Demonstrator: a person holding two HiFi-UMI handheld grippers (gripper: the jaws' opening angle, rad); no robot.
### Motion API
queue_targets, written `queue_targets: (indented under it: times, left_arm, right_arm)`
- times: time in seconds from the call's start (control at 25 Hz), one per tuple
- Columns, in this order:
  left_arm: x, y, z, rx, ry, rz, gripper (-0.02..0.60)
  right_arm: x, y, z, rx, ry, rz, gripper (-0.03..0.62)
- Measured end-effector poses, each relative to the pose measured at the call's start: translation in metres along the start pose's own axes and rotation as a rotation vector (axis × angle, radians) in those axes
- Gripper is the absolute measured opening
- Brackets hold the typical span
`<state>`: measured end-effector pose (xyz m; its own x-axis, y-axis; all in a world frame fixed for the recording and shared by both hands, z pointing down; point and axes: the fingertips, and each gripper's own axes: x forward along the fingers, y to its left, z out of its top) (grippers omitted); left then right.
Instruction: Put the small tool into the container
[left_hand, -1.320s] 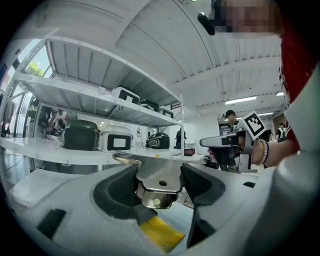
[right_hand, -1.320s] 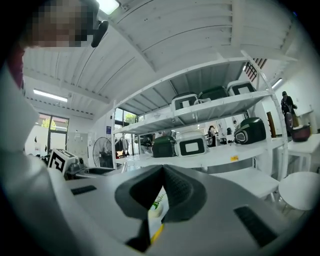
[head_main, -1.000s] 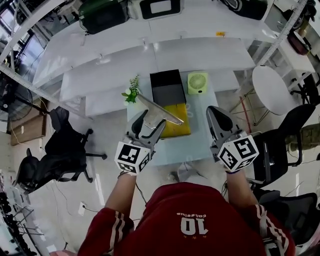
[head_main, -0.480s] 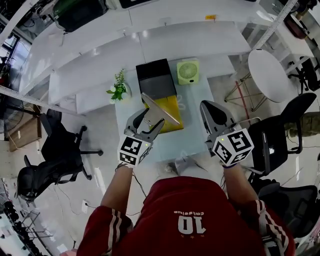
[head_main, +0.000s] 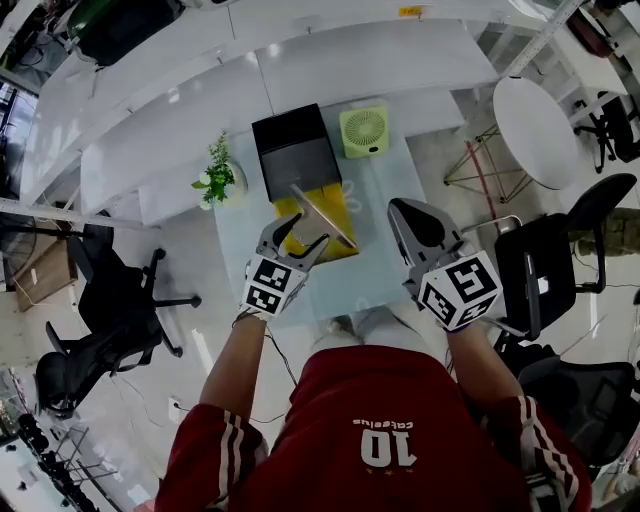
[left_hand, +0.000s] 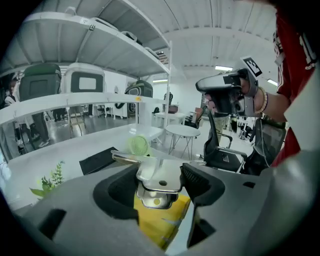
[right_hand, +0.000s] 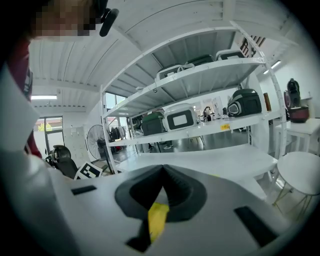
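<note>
**Left gripper** (head_main: 297, 240): the jaws are closed on the small tool (head_main: 325, 218), one jaw on each side of its stem. In the left gripper view the dark ribbed pads press against the tool's two edges.

**Small tool:** bare, shiny metal with a mirror-like finish.
- The gripped part is a flat plate with rounded corners and one small round hole near the jaws.
- The far end widens into a long, narrow crosswise blade, which gives the tool a T shape.
- In the head view the blade runs diagonally and reads as a pale strip.

**Tool position:** in the head view the tool lies over the yellow pad (head_main: 334, 205) on the glass table (head_main: 375, 275). It is on the person's side of the container (head_main: 293, 150) and outside it.

**Container:** a black rectangular box at the far end of the table. The yellow pad sits just in front of it.

**Right gripper** (head_main: 412, 218): the jaws are fully closed, the tips touch and nothing is held between them. It is held over the right part of the table, apart from the tool.

**Other items:**
- A green fan (head_main: 364, 130) stands just right of the container.
- A small plant (head_main: 217, 180) stands at the table's left edge.
</note>
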<state>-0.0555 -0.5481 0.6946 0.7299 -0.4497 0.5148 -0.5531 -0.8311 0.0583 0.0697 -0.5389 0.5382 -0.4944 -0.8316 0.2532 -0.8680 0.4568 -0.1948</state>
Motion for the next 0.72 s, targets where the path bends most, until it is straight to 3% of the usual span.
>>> queue_targets:
  times: [0.72]
  left_arm:
    - [0.068,0.0,-0.073,-0.012,0.176,-0.108,0.285]
  right_arm:
    - [0.011,-0.023,-0.034,0.025,0.093,0.009,0.005]
